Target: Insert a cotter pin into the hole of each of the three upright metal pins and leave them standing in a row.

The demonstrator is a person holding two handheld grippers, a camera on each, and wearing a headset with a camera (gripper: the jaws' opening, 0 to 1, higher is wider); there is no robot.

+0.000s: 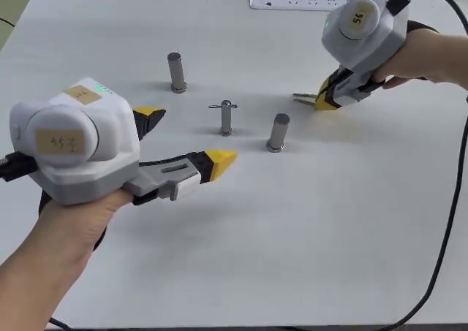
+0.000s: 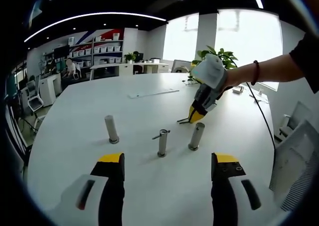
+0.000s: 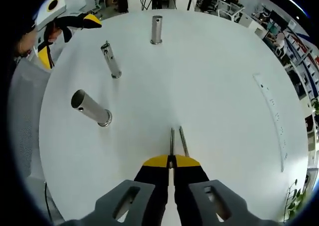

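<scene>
Three upright metal pins stand on the white table: the left pin, the middle pin with a cotter pin through its top, and the right pin. My right gripper hovers just right of the row, shut on a cotter pin whose legs stick out ahead of the jaws. My left gripper is held low in front of the pins, open and empty. The same row appears ahead of it: pins.
A white power strip lies at the table's far edge. A black cable runs down the right side. Office desks and shelves stand beyond the table.
</scene>
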